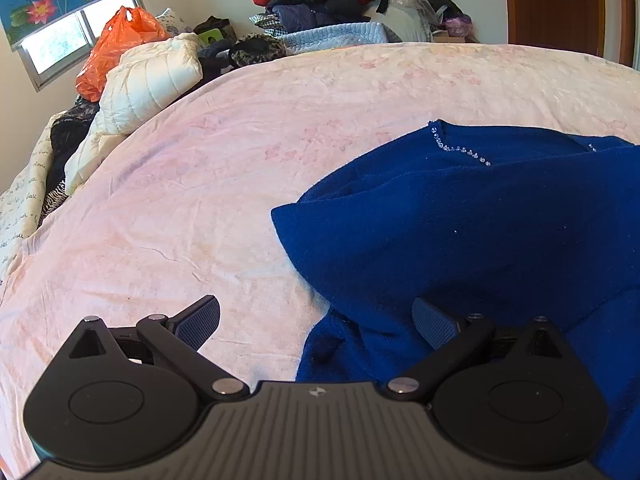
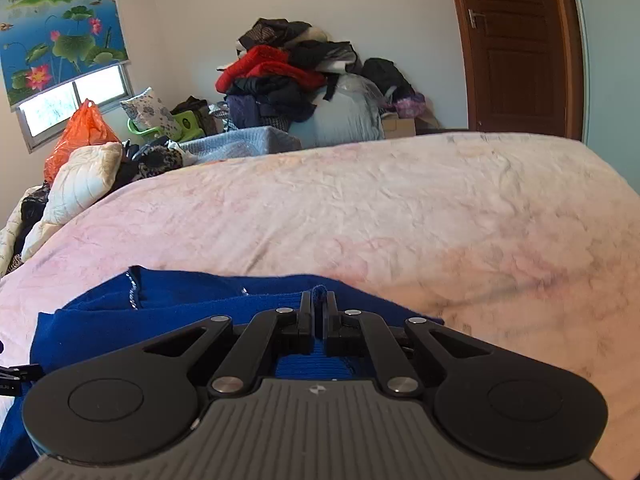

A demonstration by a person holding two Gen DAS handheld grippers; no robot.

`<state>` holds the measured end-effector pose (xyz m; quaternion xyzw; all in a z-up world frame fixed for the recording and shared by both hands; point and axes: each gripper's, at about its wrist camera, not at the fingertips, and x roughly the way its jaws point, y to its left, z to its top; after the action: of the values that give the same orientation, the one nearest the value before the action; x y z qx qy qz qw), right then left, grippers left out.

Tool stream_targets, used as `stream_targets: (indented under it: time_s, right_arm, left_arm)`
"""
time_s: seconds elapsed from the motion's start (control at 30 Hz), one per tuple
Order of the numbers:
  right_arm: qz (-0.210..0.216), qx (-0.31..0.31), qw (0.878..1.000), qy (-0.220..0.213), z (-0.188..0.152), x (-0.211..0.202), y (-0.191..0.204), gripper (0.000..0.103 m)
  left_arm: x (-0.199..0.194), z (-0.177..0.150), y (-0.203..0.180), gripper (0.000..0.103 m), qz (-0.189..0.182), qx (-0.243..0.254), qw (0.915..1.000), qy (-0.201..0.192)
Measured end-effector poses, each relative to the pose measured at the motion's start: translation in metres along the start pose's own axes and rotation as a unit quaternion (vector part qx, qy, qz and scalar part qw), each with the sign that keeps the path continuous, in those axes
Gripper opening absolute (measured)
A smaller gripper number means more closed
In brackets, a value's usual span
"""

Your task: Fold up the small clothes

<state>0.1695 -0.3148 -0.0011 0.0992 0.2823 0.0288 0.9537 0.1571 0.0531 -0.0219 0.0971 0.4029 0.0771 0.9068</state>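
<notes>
Blue sweater (image 1: pixel 460 232) lying on the bed (image 1: pixel 248 152), on a pale pink sheet; fabric bunched and partly folded over itself, a row of small clear beads (image 1: pixel 460 149) along the neckline edge. Left gripper (image 1: pixel 316 320) spread wide, low over the near edge of the sweater: left finger over bare sheet, right finger against or just above blue fabric, contact not clear. Nothing between the jaws. Right gripper (image 2: pixel 319 316) closed down narrow on a pinch of the sweater (image 2: pixel 160 308), a small tuft of blue knit poking up between the fingertips; more blue cloth visible under the gripper body. In the right wrist view, sweater at the near side of the bed (image 2: pixel 400 208), with open sheet stretching beyond it. Along the far left of the bed: cream quilted jacket (image 1: pixel 152 80) and an orange bag (image 1: pixel 116 44) behind it. Past the bed against the wall, a tall pile of clothes (image 2: pixel 288 80), red and dark pieces on top. Lotus-print blind (image 2: pixel 60 28) over the window at left, brown door (image 2: pixel 520 40) at right.
</notes>
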Motion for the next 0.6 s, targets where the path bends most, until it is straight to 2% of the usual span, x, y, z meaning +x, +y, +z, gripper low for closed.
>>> stream_targets:
  time_s: [0.53,0.6]
  right_arm:
    - [-0.009,0.055,0.998,0.034,-0.018,0.035,-0.023,0.007]
    - [-0.013,0.062,0.997,0.040,-0.020,0.042,-0.026,0.011]
  left_arm:
    - [0.003,-0.003,-0.005,0.103,0.004,0.008,0.9999,0.008]
    - [-0.001,-0.004,-0.006,0.103,0.004,0.010,0.9999,0.003]
